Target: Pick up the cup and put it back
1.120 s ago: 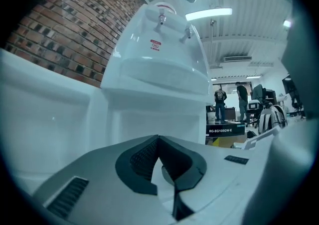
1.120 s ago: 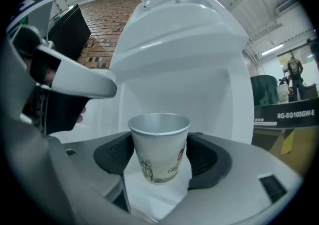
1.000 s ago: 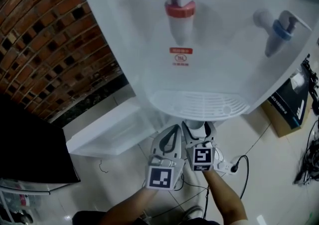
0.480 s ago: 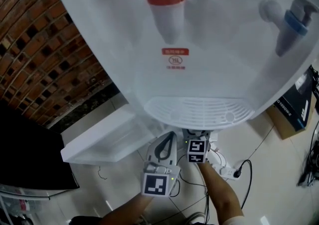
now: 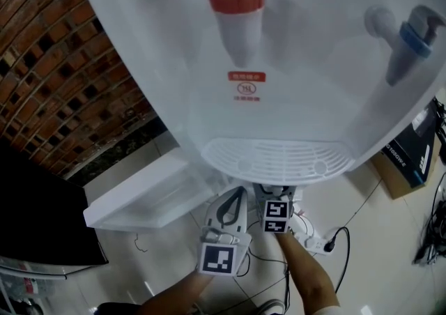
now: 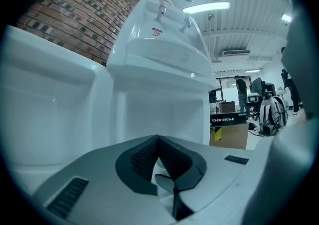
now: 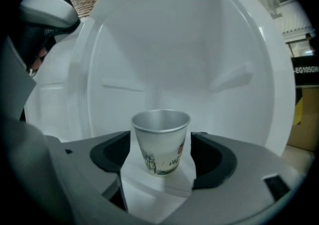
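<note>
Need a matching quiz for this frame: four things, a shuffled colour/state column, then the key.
1 cup
2 left gripper
3 tap at head view's top centre
4 tap at head view's right edge

a blue collar
b jaws together, nothing held
c upright on a white surface
d red collar

Pairs: 1-c, 2-b, 3-d, 4-a

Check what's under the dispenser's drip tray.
Under the drip tray the cup stands upright between the jaws of the right gripper, which have just been opening. In the head view the tray covers the cup.
</note>
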A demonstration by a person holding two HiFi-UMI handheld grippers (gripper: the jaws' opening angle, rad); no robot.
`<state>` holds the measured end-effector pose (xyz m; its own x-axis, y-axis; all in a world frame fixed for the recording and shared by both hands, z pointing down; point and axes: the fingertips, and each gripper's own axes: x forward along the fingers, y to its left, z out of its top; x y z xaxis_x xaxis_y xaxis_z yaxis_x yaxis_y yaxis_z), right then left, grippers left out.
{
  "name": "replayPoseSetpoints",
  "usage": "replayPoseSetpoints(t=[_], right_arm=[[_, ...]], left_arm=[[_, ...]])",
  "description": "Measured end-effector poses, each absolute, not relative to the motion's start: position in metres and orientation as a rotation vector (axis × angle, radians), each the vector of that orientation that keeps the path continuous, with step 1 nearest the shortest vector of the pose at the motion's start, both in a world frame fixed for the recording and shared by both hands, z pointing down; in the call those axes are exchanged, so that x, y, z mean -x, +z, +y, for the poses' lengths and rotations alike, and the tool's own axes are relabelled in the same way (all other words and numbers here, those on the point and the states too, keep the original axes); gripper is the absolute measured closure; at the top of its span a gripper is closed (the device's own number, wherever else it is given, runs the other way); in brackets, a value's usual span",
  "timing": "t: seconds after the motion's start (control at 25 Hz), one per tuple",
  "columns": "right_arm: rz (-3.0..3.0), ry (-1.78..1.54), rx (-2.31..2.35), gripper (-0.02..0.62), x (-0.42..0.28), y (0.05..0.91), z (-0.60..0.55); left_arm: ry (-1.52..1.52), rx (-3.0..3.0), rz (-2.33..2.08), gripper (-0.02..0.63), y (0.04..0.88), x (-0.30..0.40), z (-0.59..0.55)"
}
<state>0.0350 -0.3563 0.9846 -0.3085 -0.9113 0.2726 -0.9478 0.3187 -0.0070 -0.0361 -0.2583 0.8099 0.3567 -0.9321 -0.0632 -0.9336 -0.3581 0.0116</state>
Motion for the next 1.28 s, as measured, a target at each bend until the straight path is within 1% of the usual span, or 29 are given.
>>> replayPoseSetpoints(t=[0.28,0.4,0.44,0.52,0.68,0.84,1.0,1.04,1.28], right_arm=[[-2.416,0.280,-1.699,0.207,-0.043,0.937,-0.319],[-2.436,0.241,-1.685,0.272,-0.045,0.903,-0.297],[-2.439,0.241,-1.684,0.311,-0.046,0.892,-0.288],[-2.444,0.255,-1.676,0.358,-0.047,0.867,-0.272],[-2.463,0.213,-1.623,0.454,-0.049,0.810,-0.246],[-2.439,0.103,-1.570,0.507,-0.055,0.754,-0.225],[-2.402,0.060,-1.567,0.578,-0.060,0.689,-0.205],[-2.385,0.038,-1.561,0.589,-0.061,0.672,-0.201],[-2.389,0.041,-1.531,0.589,-0.050,0.552,-0.179]], left_arm=[[0.116,2.566,1.759,0.604,0.806,0.037,-0.265],[0.127,2.577,1.727,0.603,0.800,0.032,-0.268],[0.130,2.585,1.715,0.604,0.797,0.031,-0.267],[0.132,2.607,1.713,0.604,0.790,0.029,-0.265],[0.150,2.632,1.697,0.604,0.753,0.022,-0.259],[0.123,2.657,1.625,0.604,0.702,0.019,-0.242],[0.051,2.666,1.618,0.604,0.650,0.031,-0.226],[0.034,2.669,1.613,0.604,0.634,0.032,-0.222],[0.017,2.685,1.601,0.604,0.513,0.041,-0.200]])
